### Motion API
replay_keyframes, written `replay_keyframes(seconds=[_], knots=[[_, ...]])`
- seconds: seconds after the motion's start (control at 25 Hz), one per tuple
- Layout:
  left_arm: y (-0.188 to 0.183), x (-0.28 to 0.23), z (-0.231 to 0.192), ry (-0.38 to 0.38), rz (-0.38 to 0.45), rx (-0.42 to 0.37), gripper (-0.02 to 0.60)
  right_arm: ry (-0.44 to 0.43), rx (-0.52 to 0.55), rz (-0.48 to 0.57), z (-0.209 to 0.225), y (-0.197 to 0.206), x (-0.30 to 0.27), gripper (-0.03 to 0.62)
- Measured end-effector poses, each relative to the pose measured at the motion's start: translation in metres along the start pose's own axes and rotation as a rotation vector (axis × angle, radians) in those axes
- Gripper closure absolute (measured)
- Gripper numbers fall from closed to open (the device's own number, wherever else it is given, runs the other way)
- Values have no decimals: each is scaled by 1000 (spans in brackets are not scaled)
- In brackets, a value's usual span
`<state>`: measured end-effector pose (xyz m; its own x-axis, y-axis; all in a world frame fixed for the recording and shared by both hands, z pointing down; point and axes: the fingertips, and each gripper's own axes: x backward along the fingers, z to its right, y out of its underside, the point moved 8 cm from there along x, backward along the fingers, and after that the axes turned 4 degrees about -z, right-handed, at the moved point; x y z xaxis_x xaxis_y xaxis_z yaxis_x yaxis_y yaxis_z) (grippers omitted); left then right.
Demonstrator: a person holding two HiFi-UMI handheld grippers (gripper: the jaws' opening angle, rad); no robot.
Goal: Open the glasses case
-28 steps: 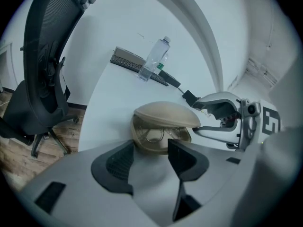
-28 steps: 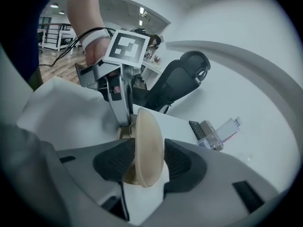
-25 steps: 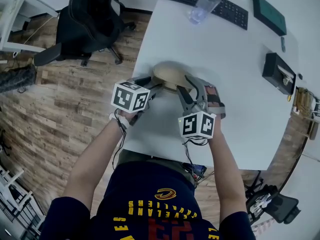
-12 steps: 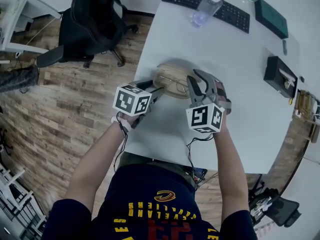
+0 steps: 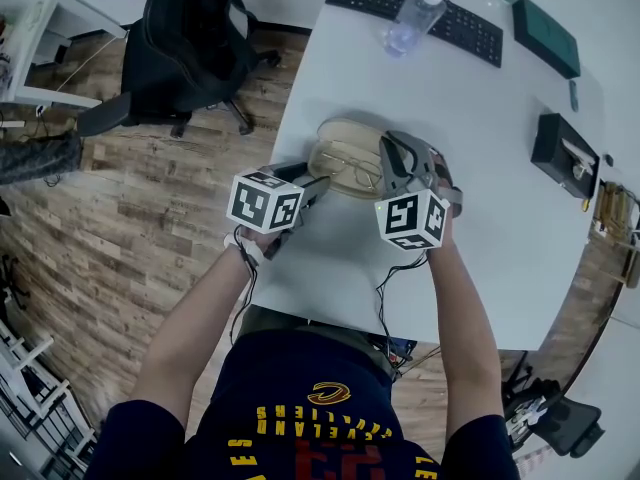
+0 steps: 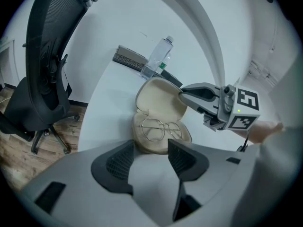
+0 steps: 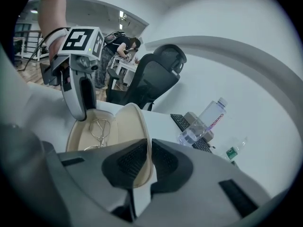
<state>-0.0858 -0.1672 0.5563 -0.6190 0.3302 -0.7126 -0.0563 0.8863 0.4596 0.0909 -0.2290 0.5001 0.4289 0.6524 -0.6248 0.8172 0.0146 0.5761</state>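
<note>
White surface [image 5: 480, 168], wood floor [image 5: 120, 228], office chair [image 5: 175, 38] beyond. The glasses case [image 5: 335, 148] lies open on the surface. The left tongs [image 6: 151, 143], spread wide, clasp its near end. The right tongs [image 7: 149, 143], just closing, pinch its raised lid [image 7: 130, 122].

Bare white tabletop [image 5: 480, 168] lies free beyond and right of the open beige glasses case [image 5: 335, 133], until the clear plastic water bottle [image 5: 408, 18], black keyboard [image 5: 470, 30] and black rectangular box [image 5: 560, 148] near the edges.

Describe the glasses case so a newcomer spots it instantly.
On the white table, look at the part nearest the person, away from the keyboard and bottle. The glasses case is the beige oval shell lying open there, the only thing with thin wire-framed glasses inside.
</note>
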Motion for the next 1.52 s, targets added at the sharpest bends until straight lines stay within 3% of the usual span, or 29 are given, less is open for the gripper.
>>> replay_keyframes(seconds=[0.64,1.2,1.52], knots=[[2,-1,-2,9,6,27,341,-63,-52,-65,7,24,-38,551],[-3,6,4,-25,38,-8,341,-57,-122,-19,10,20,-24,549],[-8,16,13,-49,76,-35,341,-13,-261,64,18,12,10,466]])
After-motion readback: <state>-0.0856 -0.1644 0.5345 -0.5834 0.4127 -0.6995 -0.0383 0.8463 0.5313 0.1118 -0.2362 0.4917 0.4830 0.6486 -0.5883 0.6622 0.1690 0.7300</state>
